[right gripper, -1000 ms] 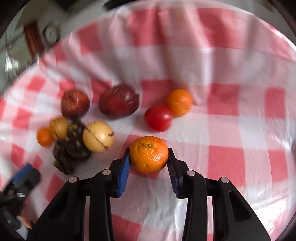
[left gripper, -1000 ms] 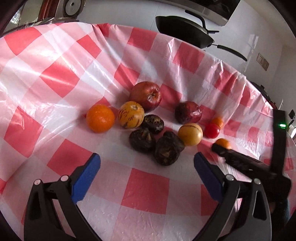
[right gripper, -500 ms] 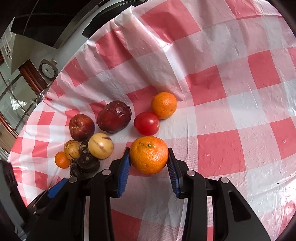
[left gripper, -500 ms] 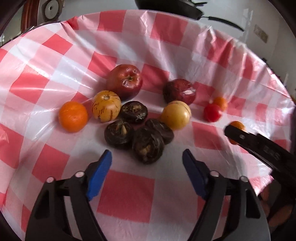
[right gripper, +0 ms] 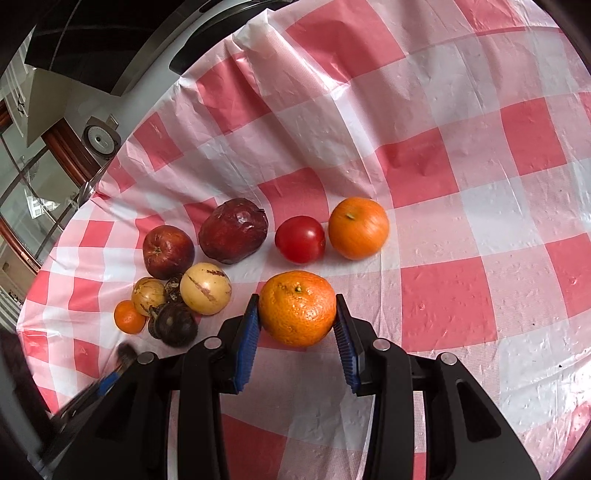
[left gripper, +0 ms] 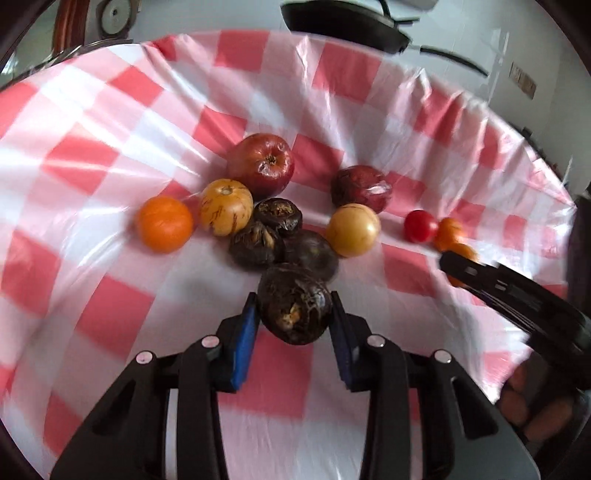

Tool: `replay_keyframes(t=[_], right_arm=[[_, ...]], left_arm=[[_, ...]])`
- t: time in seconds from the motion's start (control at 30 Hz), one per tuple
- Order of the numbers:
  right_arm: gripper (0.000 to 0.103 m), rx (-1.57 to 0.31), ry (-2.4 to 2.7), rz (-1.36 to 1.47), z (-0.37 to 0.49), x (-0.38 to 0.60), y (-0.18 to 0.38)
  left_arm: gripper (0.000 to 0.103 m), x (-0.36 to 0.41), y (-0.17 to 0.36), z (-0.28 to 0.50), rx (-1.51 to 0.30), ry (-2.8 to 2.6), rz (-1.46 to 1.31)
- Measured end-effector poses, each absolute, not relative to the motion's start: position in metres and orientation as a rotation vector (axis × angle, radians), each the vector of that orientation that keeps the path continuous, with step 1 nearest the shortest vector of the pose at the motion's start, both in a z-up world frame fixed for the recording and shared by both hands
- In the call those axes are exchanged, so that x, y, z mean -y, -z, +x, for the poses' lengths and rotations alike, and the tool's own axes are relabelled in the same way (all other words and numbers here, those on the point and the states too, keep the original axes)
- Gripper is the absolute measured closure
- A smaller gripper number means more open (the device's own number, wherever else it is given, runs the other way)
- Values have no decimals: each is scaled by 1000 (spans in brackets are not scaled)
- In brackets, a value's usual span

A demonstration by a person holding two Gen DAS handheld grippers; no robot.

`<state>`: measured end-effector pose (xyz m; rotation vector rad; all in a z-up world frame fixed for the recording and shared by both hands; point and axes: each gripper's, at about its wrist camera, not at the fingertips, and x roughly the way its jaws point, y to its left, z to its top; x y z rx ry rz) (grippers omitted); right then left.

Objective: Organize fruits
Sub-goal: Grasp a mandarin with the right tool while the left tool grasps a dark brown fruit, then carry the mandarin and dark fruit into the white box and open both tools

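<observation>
Nothing readable here, honestly. The wall plate (left gripper: 522,80) up past the pan (left gripper: 343,24) is too blurry to tell if it carries any lettering.

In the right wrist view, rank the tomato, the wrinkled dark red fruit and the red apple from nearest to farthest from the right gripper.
1. Tomato, just beyond the right gripper, directly ahead.
2. Wrinkled dark red fruit, further left.
3. Red apple, farthest left.
</observation>
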<state>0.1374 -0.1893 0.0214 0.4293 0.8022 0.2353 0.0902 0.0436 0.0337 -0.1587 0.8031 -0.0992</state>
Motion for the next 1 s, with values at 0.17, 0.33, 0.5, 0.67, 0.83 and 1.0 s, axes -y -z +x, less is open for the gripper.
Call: replay_keyframes(t=[0.17, 0.33, 0.5, 0.67, 0.83, 1.0], right_arm=[[64, -806, -240, 427, 138, 189, -21], [64, -804, -249, 441, 138, 190, -20], [64, -787, -242, 458, 135, 193, -22], [64, -764, -222, 473, 129, 198, -25], [64, -785, -218, 425, 92, 186, -29], [64, -782, -261, 398, 31, 164, -35]], left_arm=[[66, -48, -33, 55, -772, 95, -187], [66, -47, -36, 59, -733, 103, -190], [66, -53, -39, 61, -730, 100, -204], [66, -59, -43, 54, -693, 74, -210], [66, -76, -47, 25, -680, 68, -251], [66, -91, -55, -22, -636, 43, -251]])
